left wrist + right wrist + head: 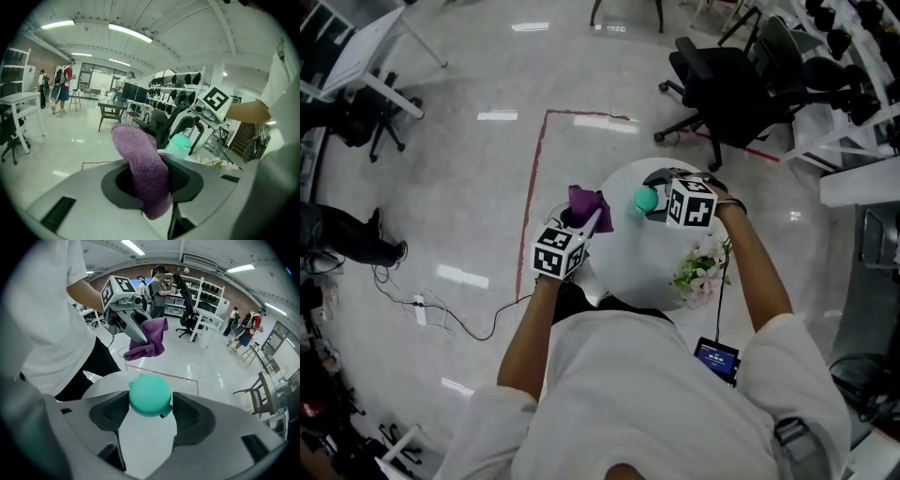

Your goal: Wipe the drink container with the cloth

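Pale glossy floor with a red tape line (534, 178) surrounds the small round white table (623, 255) you stand at, with a spray of flowers (698, 272) near its right edge.

Your drink container (646, 199) stands upright toward the far side of that table. Only its teal cap shows clearly, and its long axis runs straight up and down, so your right gripper view looks almost squarely onto the cap.

Your right gripper (658, 208) comes down on it steeply from the right. Its jaws stand fairly wide, with a pad against each side of the cap, so it reads as clamped on the container rather than merely straddling it.

Your left gripper (589, 223) is closed on the purple cloth (586, 202). The jaws pinch a thick fold, and the free end pokes out past the tips.

That cloth hangs just left of the container in the head view. It is near the container but apart from it, and it seems lifted off the tabletop.

From the left gripper view, the container sits ahead and a little right of the fold. The coming move therefore looks like a short sweep rightward and forward with your left hand, laying the loose end against the cap or the side below it while your right hand steadies it.

Mind the right jaws, since they cover two sides of the cap and leave you the near and far faces.
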`<state>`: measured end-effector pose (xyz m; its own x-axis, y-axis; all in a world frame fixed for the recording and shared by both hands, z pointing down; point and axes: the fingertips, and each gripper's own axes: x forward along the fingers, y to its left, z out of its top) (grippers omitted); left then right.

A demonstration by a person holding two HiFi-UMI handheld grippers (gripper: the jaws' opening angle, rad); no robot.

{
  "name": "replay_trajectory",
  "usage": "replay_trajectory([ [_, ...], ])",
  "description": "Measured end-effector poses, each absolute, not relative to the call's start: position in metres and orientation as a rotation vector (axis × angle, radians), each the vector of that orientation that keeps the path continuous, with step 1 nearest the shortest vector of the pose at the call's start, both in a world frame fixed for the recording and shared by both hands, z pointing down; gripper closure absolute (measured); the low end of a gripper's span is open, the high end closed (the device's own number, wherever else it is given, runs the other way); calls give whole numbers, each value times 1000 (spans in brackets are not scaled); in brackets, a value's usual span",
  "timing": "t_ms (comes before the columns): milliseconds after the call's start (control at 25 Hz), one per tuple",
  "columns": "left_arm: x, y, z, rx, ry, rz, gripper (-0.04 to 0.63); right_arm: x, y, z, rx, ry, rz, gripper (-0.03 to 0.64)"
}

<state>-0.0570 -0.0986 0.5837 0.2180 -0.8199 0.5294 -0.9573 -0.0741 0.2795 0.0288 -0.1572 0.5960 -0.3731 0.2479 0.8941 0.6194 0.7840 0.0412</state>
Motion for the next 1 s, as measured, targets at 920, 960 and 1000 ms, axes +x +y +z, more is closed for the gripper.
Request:
replay_trajectory([
  [920,-30,-178,566,2274,-1290,385,472,14,-171,594,300,-2142,22,321],
  [960,-29,-183,568,2283,-1271,386,472,13,-173,594,339,-2137,43,320],
  [1000,-28,-188,570,2289,-1253,379,472,12,-175,595,386,-2131,69,319],
])
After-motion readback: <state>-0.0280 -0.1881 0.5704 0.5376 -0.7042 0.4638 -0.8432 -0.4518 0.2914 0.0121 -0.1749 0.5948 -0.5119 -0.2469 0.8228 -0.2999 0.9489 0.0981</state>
